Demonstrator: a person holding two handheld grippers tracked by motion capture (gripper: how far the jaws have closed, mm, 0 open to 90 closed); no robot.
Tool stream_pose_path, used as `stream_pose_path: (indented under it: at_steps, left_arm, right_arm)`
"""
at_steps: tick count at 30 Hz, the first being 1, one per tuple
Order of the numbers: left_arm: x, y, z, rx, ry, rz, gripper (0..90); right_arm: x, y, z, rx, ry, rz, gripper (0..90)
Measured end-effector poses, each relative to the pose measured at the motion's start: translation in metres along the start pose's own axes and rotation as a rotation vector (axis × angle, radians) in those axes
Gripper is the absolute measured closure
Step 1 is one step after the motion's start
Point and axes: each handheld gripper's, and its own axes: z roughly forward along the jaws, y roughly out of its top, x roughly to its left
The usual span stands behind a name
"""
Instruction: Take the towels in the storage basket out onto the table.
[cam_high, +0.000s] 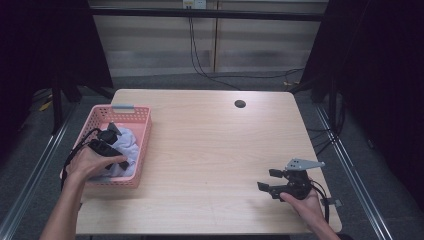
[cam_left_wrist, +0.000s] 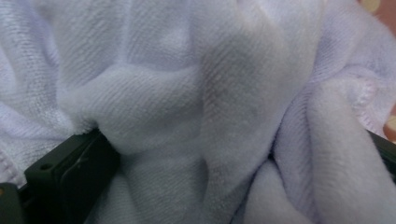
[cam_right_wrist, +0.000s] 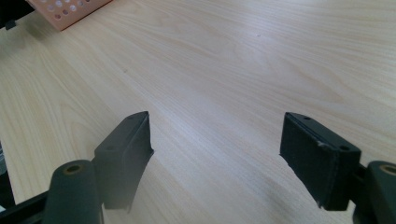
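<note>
A: Status of the left gripper (cam_high: 111, 134)?

B: It is lowered into the pink perforated plastic basket (cam_high: 141, 145) at the left edge of the pale wooden surface (cam_high: 215, 150). The crumpled white terry cloth (cam_high: 127, 142) lies inside that basket. In the left gripper view the fingers (cam_left_wrist: 70, 172) stand apart, one at each side, with folds of the cloth (cam_left_wrist: 196, 112) bunched between them. Not yet clamped.

A: Step in hand?

B: By judgement, the grasp phase: taking hold of the cloth for removal from the basket.

A: Right gripper (cam_high: 270, 180)?

B: Well apart from the basket, low over the bare surface near its front right corner. Fingers (cam_right_wrist: 126, 154) spread wide, holding nothing.

A: Next move requirements?

B: Close the left fingers on a thick fold, then lift straight up clear of the basket wall. A thin fold may slip out.
</note>
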Motion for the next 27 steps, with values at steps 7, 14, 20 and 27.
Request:
stream_pose_path:
  at_steps: [7,14,20,27]
  left_arm:
    - [-0.009,0.013,-0.002,0.098,0.007,0.029,22.5]
    - [-0.007,0.007,-0.008,0.038,-0.030,0.029,42.3]
    - [0.002,-0.005,-0.013,-0.052,-0.071,0.004,48.4]
    - [0.012,-0.016,-0.022,-0.159,-0.115,-0.053,48.4]
  right_arm:
    - [0.002,0.000,0.000,0.010,0.010,-0.004,24.4]
    - [0.001,0.000,0.001,0.013,0.010,-0.002,24.3]
    - [0.000,0.000,0.000,0.013,-0.005,-0.002,23.7]
    - [-0.002,0.001,0.001,0.014,-0.014,0.011,23.6]
